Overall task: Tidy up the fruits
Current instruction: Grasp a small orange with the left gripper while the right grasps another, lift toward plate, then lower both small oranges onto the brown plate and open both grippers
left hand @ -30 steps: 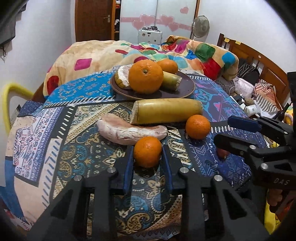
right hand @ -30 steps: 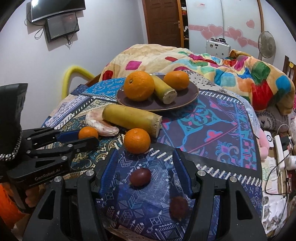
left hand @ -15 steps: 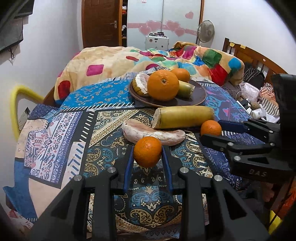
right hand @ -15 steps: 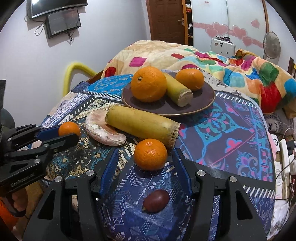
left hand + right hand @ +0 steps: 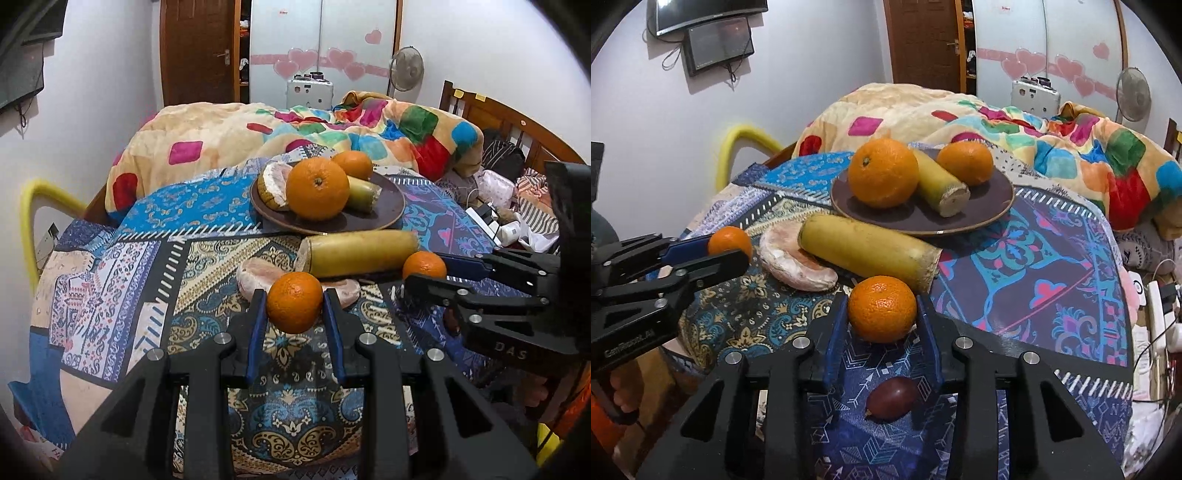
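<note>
Left tool [image 5: 294, 308] pinches 1 small orange [image 5: 294, 307] between its blue pads, above the patterned cloth [image 5: 122, 273] that covers the worktop, near its front edge. Right tool [image 5: 882, 314] has just been closing its jaws; both pads now meet a 2nd small orange [image 5: 882, 308], which sits between them near the front-right part of the cloth. A dark purple fruit [image 5: 891, 398] lies on the cloth under the right tool, closer to the front edge. Just behind the 2 oranges, a long yellow cut stalk [image 5: 868, 254] lies across the middle of the worktop, touching a pale pink fruit wedge [image 5: 796, 264] to its left. Toward the far edge, a brown plate [image 5: 990, 218] carries 1 large orange [image 5: 882, 178], 1 smaller orange [image 5: 964, 162] and a short yellow stalk piece [image 5: 940, 188]; the left wrist view also shows a peeled pale segment [image 5: 274, 184] at the plate's left rim. A colourful blanket [image 5: 229, 136] is bunched beyond the plate.
</note>
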`<state>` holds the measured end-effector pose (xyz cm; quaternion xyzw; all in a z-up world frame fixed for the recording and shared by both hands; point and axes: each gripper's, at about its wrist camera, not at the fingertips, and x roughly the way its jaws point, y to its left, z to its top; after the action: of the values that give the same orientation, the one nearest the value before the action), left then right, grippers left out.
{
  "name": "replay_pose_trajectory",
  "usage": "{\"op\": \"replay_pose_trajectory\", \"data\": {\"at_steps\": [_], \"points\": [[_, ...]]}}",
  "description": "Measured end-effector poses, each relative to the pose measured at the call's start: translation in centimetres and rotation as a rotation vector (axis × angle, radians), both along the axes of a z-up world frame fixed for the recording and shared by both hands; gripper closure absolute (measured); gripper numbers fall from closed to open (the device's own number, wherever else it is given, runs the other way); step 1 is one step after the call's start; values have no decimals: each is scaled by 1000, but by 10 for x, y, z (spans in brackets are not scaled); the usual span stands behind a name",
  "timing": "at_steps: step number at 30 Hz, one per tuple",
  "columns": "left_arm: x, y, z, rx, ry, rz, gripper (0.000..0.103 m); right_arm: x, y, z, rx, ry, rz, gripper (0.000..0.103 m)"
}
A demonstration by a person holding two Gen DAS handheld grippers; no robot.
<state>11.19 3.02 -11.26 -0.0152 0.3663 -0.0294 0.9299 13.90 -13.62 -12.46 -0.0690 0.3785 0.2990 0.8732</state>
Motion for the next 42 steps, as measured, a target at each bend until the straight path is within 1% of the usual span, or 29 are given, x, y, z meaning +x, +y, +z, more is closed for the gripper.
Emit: {"op": "replay_pose_trajectory", "data": {"at_steps": [12,21,30,35,39,42], "points": [[19,-2,23,17,-55,-11,73,10,-15,29,30,-70,-34,69],[45,-13,34,38,-79,-42,73,34,-29,36,30,-89,-72,69],[89,-18,40,55,-90,-56,73,69,-35,34,21,-97,-100,69],[115,-11,40,60,-90,-38,73,91,-33,33,26,-93,-106,69],[138,-3,36,76,-72,-15,73,105,-29,31,17,-90,-108,69],[157,1,32,78,-43,-9,73,116,-24,28,5,-84,-104,69]]}}
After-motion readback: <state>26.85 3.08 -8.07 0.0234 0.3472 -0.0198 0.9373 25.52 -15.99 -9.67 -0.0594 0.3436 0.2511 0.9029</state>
